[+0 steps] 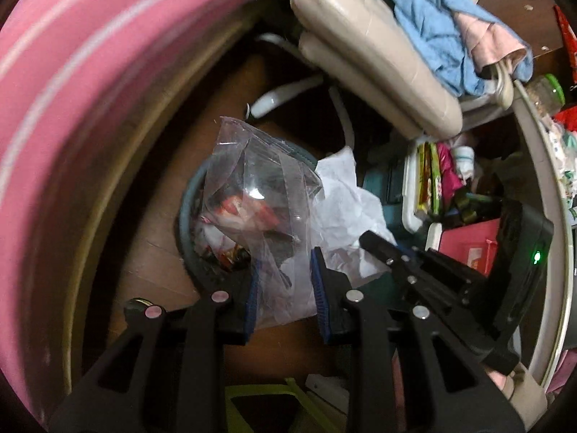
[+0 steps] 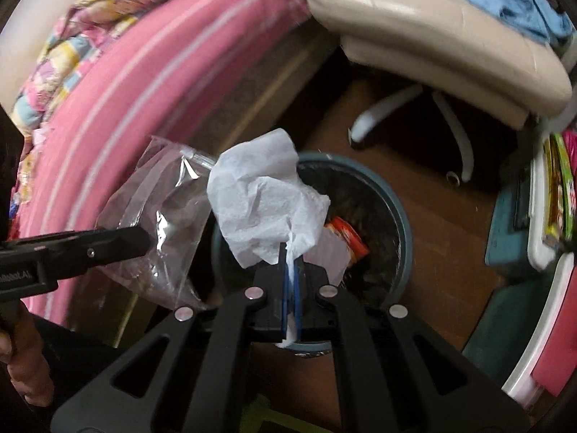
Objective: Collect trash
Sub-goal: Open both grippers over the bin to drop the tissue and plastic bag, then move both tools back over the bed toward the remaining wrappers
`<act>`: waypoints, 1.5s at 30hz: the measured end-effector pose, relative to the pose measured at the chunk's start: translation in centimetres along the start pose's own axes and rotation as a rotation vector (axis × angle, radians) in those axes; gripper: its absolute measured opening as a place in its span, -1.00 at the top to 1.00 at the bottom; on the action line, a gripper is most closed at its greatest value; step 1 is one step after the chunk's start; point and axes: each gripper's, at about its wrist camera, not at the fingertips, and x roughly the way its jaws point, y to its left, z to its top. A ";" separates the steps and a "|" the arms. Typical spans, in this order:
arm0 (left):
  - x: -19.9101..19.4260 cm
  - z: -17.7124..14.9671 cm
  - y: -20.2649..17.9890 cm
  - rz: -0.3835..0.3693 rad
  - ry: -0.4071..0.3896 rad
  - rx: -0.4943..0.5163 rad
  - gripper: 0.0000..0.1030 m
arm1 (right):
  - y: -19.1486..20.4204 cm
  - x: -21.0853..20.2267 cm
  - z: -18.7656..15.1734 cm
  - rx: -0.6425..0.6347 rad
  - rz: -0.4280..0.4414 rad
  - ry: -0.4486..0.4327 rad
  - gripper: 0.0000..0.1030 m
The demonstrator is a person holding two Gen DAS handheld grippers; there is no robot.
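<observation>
Brown wood floor (image 2: 425,270) runs under everything, crowded by a pink striped mattress (image 1: 72,115) from nine to eleven o'clock and a cream padded chair (image 1: 371,65) at one o'clock, with blue and pink clothes (image 1: 440,36) heaped on its seat. At three o'clock a white box (image 1: 411,187) holds bright packets. A round blue-rimmed bin (image 2: 404,223) sits on the floor at the centre of both wrist views, already holding a red wrapper (image 2: 346,238) and dark scraps. Two pieces of trash hang over it. The clear plastic bag (image 1: 259,195) is crumpled and glossy, with the bin's contents showing through it; it rises toward twelve o'clock from the left gripper (image 1: 285,288), whose blue pads stand a little apart with the bag's lower end bunched between them, apparently pinched. The white tissue (image 2: 267,198) is creased and puffed out, standing up at twelve o'clock from the right gripper (image 2: 292,270), whose jaws are pressed tight together on its lower edge. Both grippers point steeply down at the bin, side by side, the tissue just touching the bag. A hand (image 2: 14,353) grips the left tool at eight o'clock in the right wrist view.
</observation>
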 end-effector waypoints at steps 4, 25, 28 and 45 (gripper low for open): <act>4.3 1.0 0.3 0.014 0.091 0.006 0.49 | -1.6 2.7 -0.3 0.049 -0.014 0.050 0.95; 9.9 1.5 2.7 0.127 0.166 0.004 -0.56 | -4.5 5.4 -2.0 0.127 -0.166 0.060 -0.27; 8.1 1.6 3.1 0.135 0.120 -0.027 -0.62 | -4.2 3.7 -1.9 0.107 -0.174 0.028 -0.29; -18.5 -4.1 8.7 0.144 -0.431 -0.280 -0.74 | 13.9 -10.0 0.9 -0.251 0.020 -0.253 -0.52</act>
